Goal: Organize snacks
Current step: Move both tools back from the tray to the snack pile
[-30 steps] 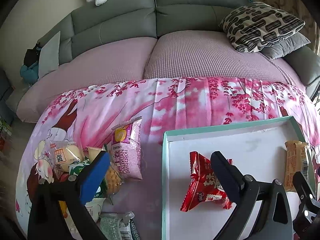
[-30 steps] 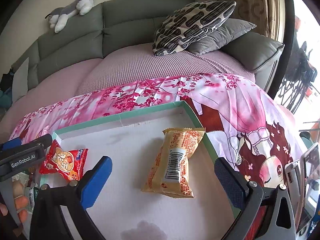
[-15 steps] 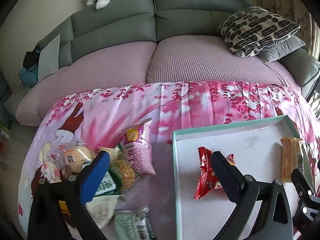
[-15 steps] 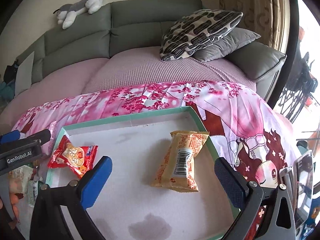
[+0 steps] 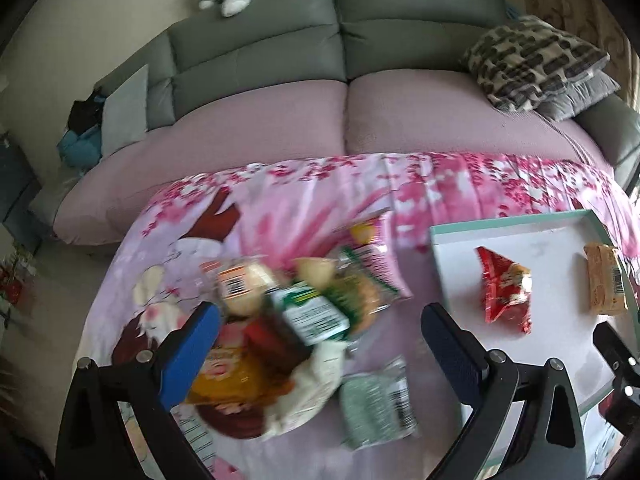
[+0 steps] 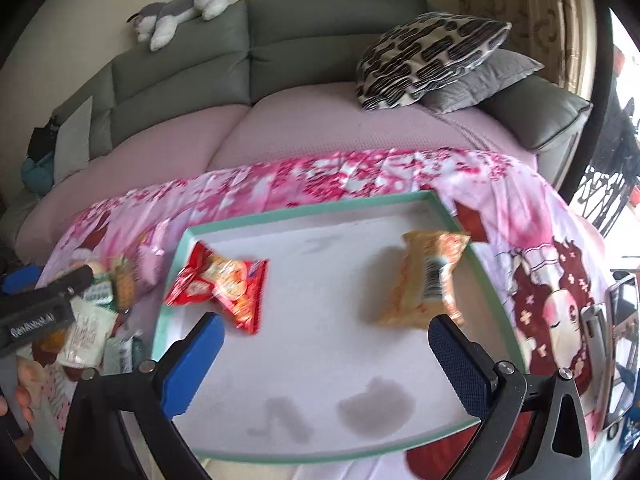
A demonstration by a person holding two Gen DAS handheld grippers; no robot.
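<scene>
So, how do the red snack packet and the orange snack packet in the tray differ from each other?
The red snack packet lies near the tray's left edge; the orange snack packet lies near its right edge. The red one is shiny with a picture on it, while the orange one shows a barcode. The red one looks flatter and crumpled, the orange one longer and plumper. Both lie inside the white tray, untouched, apart from each other, and both grippers are open.

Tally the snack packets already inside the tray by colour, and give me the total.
Red packet: 1
Orange-tan packet: 1
Total inside the white tray: 2
The blurred pile left of the tray on the pink cloth is not counted.
</scene>
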